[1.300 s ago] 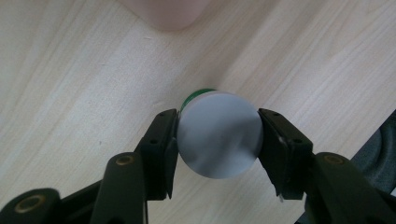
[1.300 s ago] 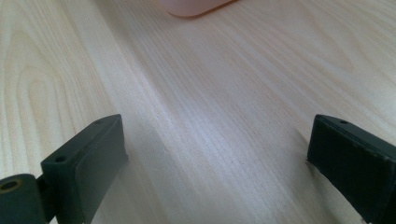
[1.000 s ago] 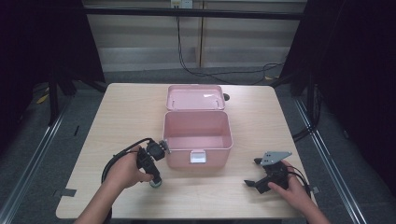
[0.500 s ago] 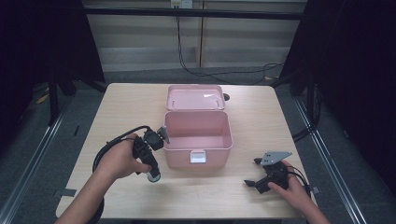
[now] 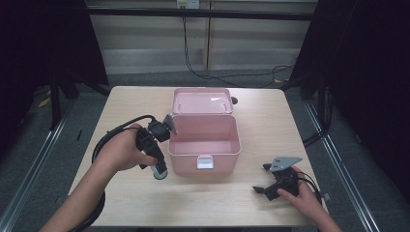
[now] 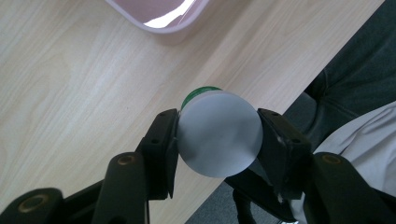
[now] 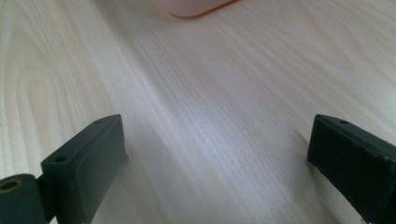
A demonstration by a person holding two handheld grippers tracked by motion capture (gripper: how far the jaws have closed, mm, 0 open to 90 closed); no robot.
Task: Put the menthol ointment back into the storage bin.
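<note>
— Looking at the left gripper [image 6: 218,140]: what does it hold?
— A small round jar [image 6: 219,133] with a white bottom, squeezed tight, low and left of middle in the high view, by the open pink box [image 5: 204,133].
— Is it in yet?
— No, I think that comes next. The right gripper [image 7: 217,158] rests wide open, low right.

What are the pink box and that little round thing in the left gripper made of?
The pink box looks like moulded plastic: even colour, rounded corners, a soft sheen on its lid. The small container held in the left gripper seems frosted, matte plastic with a green part behind; its material is less certain.
</note>
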